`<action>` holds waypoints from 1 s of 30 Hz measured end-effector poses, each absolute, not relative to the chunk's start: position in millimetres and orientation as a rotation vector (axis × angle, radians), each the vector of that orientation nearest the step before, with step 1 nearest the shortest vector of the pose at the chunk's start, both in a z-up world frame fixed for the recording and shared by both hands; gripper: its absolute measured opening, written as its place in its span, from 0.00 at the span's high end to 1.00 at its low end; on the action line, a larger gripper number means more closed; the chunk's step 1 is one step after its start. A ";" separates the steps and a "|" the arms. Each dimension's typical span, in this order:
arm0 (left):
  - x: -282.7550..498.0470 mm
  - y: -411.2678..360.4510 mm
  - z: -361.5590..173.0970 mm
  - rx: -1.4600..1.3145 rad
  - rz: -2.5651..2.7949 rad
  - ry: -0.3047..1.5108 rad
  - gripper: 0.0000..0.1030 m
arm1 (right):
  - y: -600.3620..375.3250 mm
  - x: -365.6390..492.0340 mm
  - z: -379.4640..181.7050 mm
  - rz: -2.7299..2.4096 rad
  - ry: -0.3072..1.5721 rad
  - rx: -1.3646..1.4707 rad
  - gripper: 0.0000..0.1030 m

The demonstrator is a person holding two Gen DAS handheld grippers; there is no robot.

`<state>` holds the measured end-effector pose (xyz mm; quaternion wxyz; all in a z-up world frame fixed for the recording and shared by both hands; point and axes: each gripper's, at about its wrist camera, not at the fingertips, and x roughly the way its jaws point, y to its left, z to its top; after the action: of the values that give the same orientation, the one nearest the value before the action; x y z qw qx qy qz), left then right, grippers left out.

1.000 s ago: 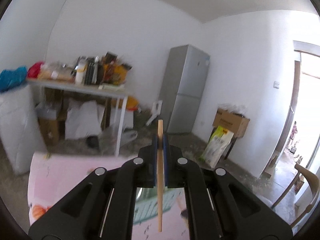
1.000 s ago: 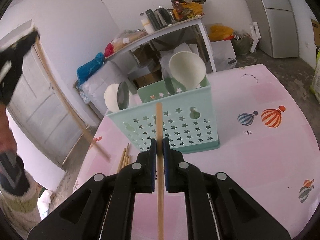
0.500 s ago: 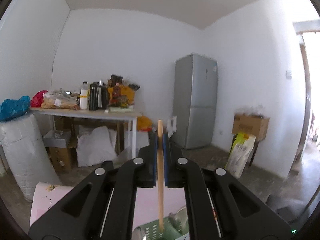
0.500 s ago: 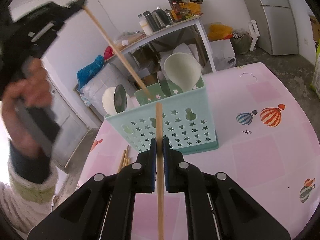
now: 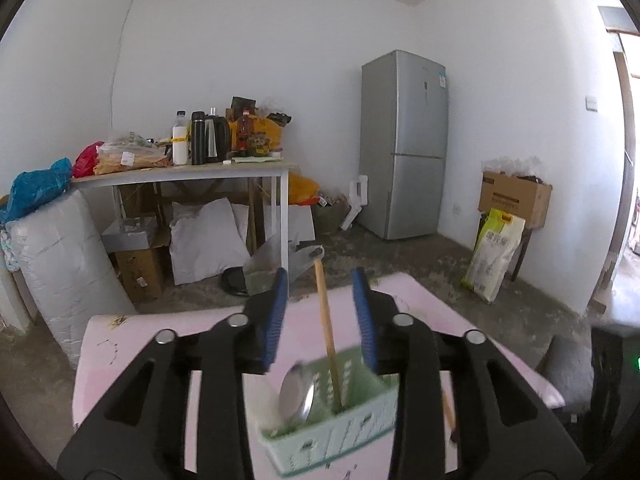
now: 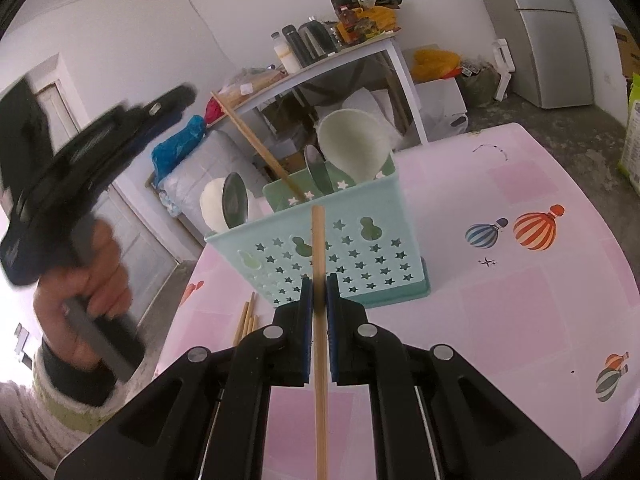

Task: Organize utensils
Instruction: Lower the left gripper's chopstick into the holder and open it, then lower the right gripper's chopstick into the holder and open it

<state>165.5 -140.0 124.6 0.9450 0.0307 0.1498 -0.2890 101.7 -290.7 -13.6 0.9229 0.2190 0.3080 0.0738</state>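
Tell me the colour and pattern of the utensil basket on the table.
The basket is pale mint green, its wall pierced with star and gourd-shaped cut-outs; the right wrist view shows it best.

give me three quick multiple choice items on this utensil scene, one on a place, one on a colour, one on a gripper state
1. Where does the lower end of the released chopstick sit?
A. inside the caddy
B. flat on the table
C. on the floor

2. What colour is the caddy?
A. red
B. pale teal
C. black

3. How is the right gripper?
A. wide open, empty
B. shut on a spoon
C. shut on a chopstick

Key: 1 A, its tip dips below the caddy rim; 2 B, its star-punched wall is pale teal; 3 C, both pads press the held chopstick.
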 end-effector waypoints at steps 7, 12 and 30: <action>138.0 -108.2 107.7 0.144 -0.584 0.374 0.51 | -288.6 100.6 -6.0 0.155 0.621 0.439 0.93; 124.3 -78.7 84.5 0.134 -0.535 0.438 0.45 | -285.0 98.5 0.0 0.150 0.606 0.424 0.93; 143.1 -40.7 -29.7 0.187 -0.354 0.776 0.35 | -274.3 84.9 49.8 0.133 0.479 0.361 0.93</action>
<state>143.1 -40.7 -29.7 0.9062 0.0906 0.3757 -0.1714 84.9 -274.3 49.8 0.9533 0.1775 0.2356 0.0653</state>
